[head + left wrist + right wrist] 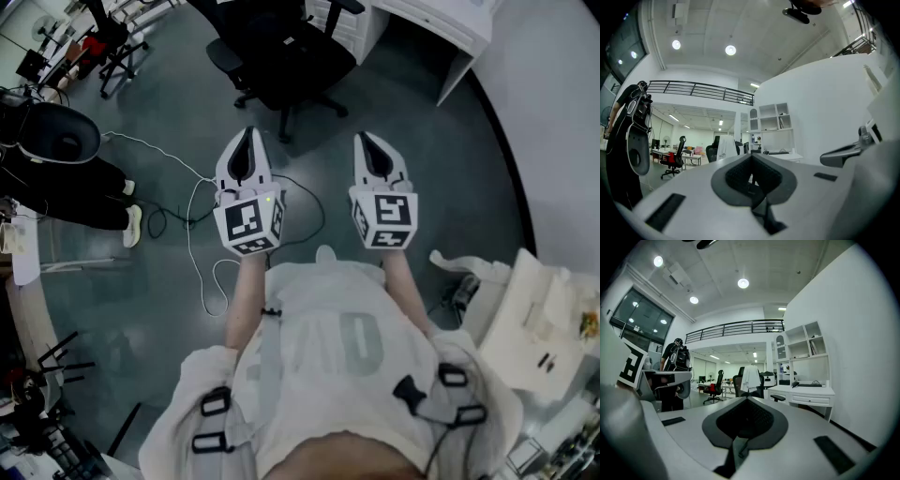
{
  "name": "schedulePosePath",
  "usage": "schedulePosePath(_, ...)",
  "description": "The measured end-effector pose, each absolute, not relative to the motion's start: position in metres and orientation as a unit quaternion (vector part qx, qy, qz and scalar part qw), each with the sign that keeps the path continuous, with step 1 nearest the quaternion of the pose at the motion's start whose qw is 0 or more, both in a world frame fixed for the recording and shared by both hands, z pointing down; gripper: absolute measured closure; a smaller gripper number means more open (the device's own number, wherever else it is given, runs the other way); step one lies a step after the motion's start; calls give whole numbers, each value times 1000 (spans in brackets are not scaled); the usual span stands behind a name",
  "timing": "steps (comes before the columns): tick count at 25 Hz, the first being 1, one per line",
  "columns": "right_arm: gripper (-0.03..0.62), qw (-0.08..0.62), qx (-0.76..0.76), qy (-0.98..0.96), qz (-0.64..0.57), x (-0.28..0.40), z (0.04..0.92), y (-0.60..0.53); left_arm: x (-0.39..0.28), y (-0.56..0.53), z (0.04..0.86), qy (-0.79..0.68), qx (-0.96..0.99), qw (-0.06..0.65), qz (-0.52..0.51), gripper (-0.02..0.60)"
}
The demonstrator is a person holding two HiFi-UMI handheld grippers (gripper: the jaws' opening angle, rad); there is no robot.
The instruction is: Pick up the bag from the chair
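A black office chair [281,52] stands on the grey floor straight ahead of both grippers. Its seat holds a dark shape that I cannot make out as a bag. In the right gripper view the chair [751,378] has a white cloth over its back. It is small and far off in the left gripper view, where the chair [723,148] shows the same cloth. My left gripper [246,134] and right gripper [365,140] are held side by side at waist height, pointing at the chair and well short of it. The left gripper [751,157] and the right gripper [746,400] are both shut, with nothing held.
A white desk [448,23] with drawers stands right of the chair. A person in black with a backpack [58,155] stands at the left. Cables [192,234] lie on the floor below the left gripper. A white table [539,314] with clutter is at my right.
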State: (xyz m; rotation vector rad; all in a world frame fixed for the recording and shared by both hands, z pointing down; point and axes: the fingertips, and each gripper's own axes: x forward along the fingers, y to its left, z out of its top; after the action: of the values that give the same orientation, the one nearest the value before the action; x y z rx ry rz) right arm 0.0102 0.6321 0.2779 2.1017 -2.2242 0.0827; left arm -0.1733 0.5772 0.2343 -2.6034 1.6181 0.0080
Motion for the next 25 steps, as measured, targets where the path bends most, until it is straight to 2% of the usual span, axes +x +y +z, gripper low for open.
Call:
schedulePosePath(9,589,41,685,-727,32,20,282,626,-171,571,241,529,-848,33,-1,575)
schedulePosePath(15,588,-21,683,-727,60,33,276,627,-168,572,243,534,-845,30,-5,575)
schedulePosePath(25,588,-14,684,-726,75,44,285,600,-163,532,238,534,-845,33,-2,575)
